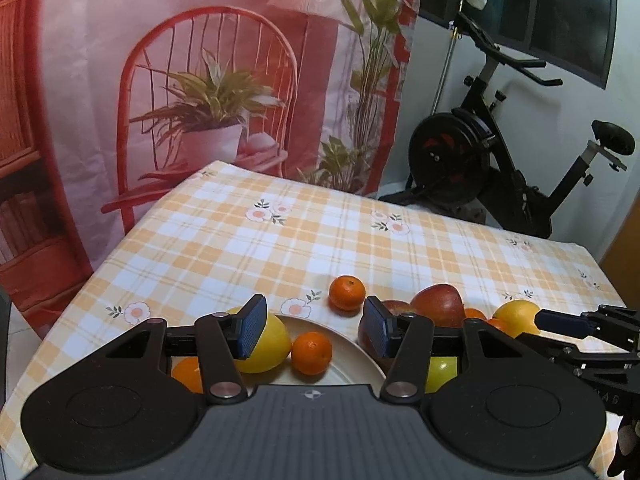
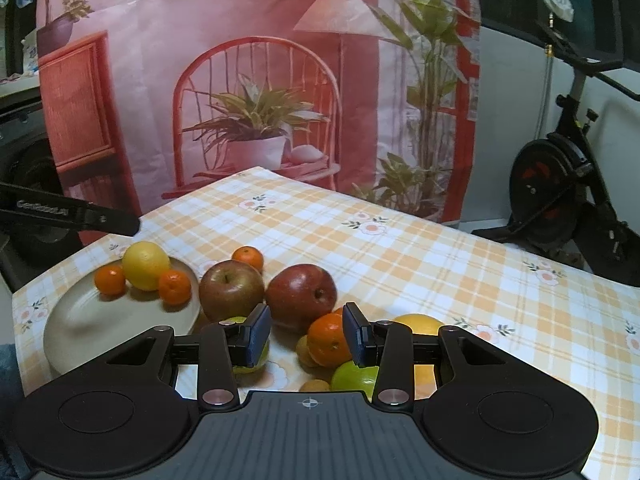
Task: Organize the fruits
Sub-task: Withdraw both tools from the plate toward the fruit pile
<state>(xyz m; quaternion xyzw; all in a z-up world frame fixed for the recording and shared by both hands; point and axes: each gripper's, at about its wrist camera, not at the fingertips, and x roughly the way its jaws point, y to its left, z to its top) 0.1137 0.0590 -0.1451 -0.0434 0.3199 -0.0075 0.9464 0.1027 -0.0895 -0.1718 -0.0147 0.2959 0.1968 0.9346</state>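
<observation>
A cream plate (image 2: 80,320) at the table's left holds a lemon (image 2: 145,265) and two mandarins (image 2: 174,287). My left gripper (image 1: 314,330) is open above the plate (image 1: 348,350), with a mandarin (image 1: 311,353) below the gap and the lemon (image 1: 270,346) behind the left finger. My right gripper (image 2: 307,334) is open over a pile beside the plate: two red apples (image 2: 301,296), an orange (image 2: 328,338), a green apple (image 2: 354,374) and a yellow fruit (image 2: 420,325). A loose mandarin (image 1: 347,293) lies further back on the cloth.
The table has an orange checked cloth (image 1: 320,232). A printed backdrop (image 1: 200,80) hangs behind it. An exercise bike (image 1: 500,160) stands at the back right. The right gripper's finger (image 1: 568,322) reaches in beside a yellow fruit (image 1: 516,316) in the left wrist view.
</observation>
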